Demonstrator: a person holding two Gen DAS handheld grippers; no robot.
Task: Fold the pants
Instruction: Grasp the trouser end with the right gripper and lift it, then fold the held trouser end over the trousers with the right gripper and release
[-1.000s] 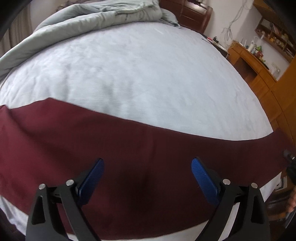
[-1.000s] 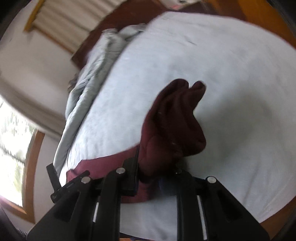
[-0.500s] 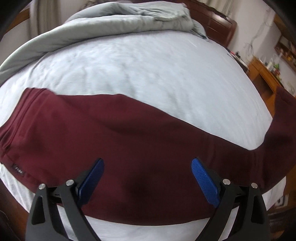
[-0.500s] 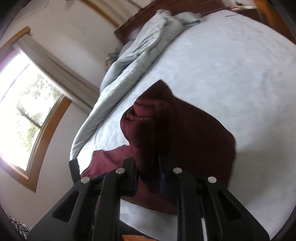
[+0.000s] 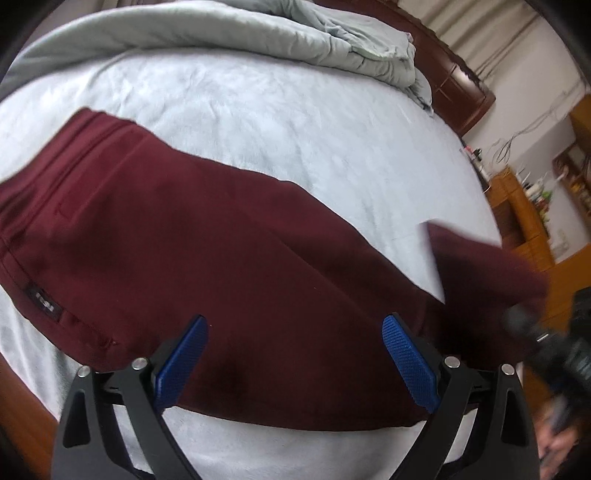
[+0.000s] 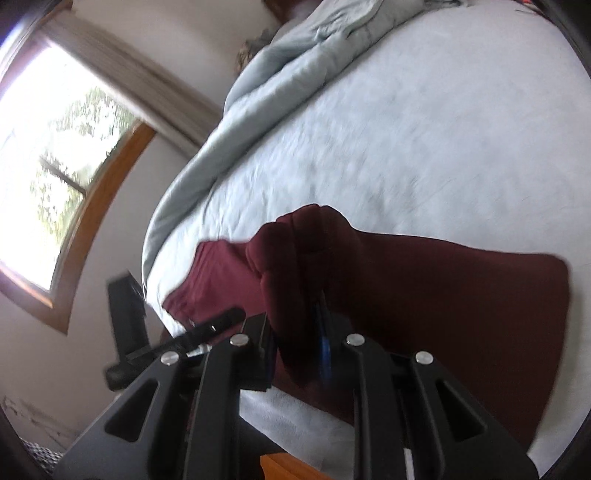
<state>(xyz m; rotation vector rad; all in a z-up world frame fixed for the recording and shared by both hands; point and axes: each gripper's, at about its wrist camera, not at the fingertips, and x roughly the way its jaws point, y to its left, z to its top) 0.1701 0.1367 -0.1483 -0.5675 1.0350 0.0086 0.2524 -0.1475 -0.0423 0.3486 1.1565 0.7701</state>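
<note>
Dark red pants lie flat across the near part of the bed, waistband at the left. My left gripper is open and empty, hovering over the middle of the pants. My right gripper is shut on the bunched leg end of the pants and holds it lifted above the bed. That lifted leg end shows at the right of the left wrist view, with the right gripper blurred below it.
The bed has a pale blue sheet. A grey-green duvet is piled along the far side. A dark wooden headboard and wooden shelves stand at the right. A window is at the left.
My right gripper has carried the leg end up and toward the waistband side. My left gripper's view has swung left, so the waistband now shows fully. Left jaws stay open.
</note>
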